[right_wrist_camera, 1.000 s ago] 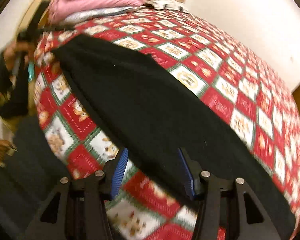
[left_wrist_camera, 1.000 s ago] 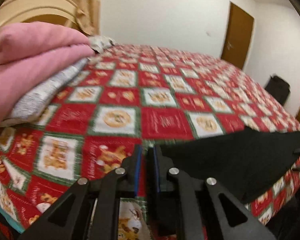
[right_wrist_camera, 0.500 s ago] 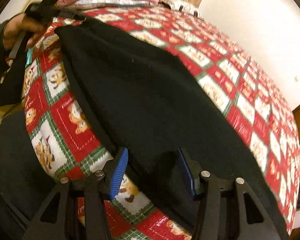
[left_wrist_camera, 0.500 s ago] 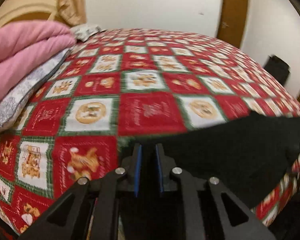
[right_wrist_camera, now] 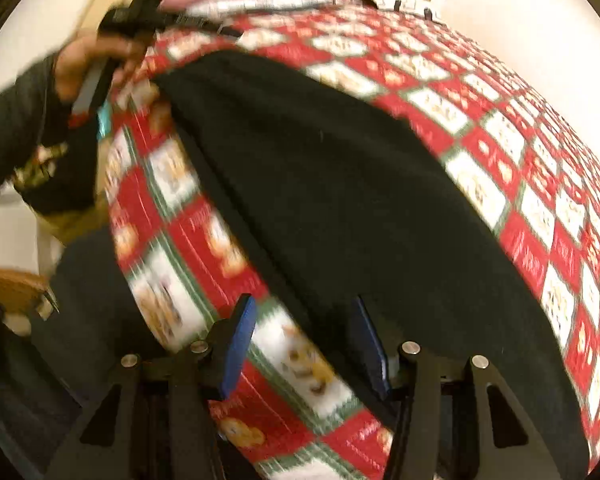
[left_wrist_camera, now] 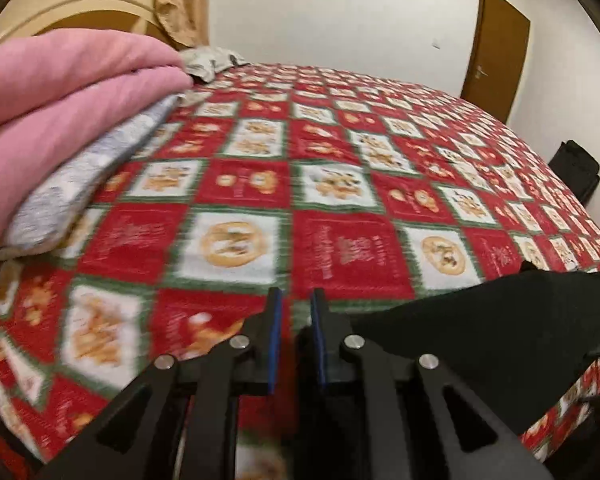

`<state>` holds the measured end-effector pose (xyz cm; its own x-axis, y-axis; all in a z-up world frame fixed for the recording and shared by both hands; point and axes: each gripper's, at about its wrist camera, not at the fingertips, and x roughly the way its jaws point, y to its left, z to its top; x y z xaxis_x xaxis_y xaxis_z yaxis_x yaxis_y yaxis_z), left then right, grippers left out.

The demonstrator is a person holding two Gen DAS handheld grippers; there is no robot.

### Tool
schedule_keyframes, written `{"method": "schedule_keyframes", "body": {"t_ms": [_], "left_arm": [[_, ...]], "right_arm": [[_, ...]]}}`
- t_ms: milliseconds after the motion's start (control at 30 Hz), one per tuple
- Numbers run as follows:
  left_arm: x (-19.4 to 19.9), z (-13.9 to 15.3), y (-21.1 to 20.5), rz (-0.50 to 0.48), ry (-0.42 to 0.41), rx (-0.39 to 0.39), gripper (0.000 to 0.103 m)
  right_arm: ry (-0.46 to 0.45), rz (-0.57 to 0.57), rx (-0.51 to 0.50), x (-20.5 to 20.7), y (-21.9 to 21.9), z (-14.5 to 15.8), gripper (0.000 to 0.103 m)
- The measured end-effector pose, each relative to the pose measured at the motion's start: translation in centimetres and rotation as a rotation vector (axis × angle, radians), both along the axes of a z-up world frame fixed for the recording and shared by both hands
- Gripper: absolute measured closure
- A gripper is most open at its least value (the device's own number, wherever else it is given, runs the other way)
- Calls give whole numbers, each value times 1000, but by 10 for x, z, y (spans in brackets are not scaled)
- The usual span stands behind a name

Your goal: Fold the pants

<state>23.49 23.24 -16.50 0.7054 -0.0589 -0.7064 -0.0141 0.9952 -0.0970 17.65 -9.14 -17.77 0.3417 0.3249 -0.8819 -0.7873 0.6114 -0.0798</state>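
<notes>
The black pants lie stretched along the near edge of the bed on the red patterned quilt. In the left wrist view the pants run off to the right. My left gripper has its jaws nearly together, a narrow gap between the blue pads; the pants' edge lies beside its right finger, and I cannot see cloth in the gap. My right gripper is open wide over the pants' near edge, with cloth against its right finger. The left gripper and the hand holding it show at the pants' far end.
A folded pink blanket on a grey pillow lies at the head of the bed, by the headboard. A brown door and a black bag stand beyond the far side. The person's dark clothing is beside the bed edge.
The left gripper's jaws have parted slightly and it has shifted, with the pants' edge now beside it instead of between the pads. The right gripper stays open and has moved little.
</notes>
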Motion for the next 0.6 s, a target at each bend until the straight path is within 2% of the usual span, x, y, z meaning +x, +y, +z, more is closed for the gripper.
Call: {"method": "schedule_keyframes", "body": {"t_ms": [100,200,333,467,600], "left_arm": [[-15,-6,4,-21,26,-24,83],[-28,-14,-4,-48,28,-22,83],[-23,-22,3,-44,49,-134,83],[-17,-27,17,-37,56,-295,83],[-20,-23,15,-40,35,-305,83]], "right_arm": [[-86,16,-1,9,23,13,51],[-96,-3,49,22,44,23,51],[-61,-7,101,22,60,19,51],[-69,9,49,9,58,4,51],[-28,-42,56,10,35,-7,51]]}}
